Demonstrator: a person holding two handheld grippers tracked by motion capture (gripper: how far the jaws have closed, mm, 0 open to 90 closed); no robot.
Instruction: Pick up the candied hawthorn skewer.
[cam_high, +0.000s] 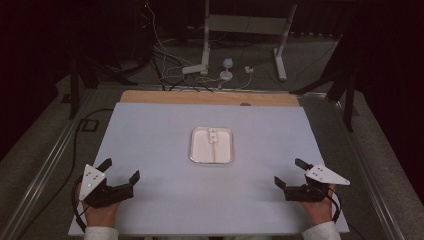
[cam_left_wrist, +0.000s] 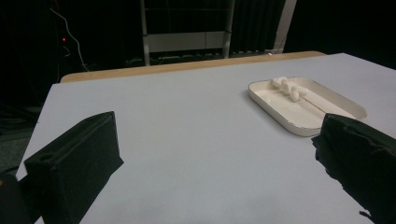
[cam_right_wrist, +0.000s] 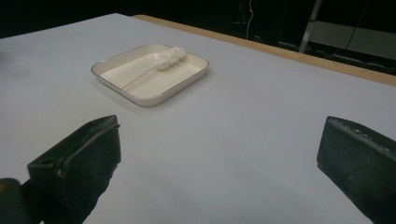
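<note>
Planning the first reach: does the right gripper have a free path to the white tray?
Probably yes: the right gripper is open, and only bare table lies between it and the white tray.

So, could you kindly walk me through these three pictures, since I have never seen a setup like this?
Gladly. A person sits at a table covered with a pale sheet, holding a hand-held two-jaw tool in each hand. The high view looks down from above: the left gripper and the right gripper rest near the front edge, jaws open, holding nothing. The other two pictures come from cameras riding on each gripper; the black blocks at the bottom are its own jaws. In the middle lies a shallow white tray with a few small white lumps at its far end, perhaps cotton balls.
</note>
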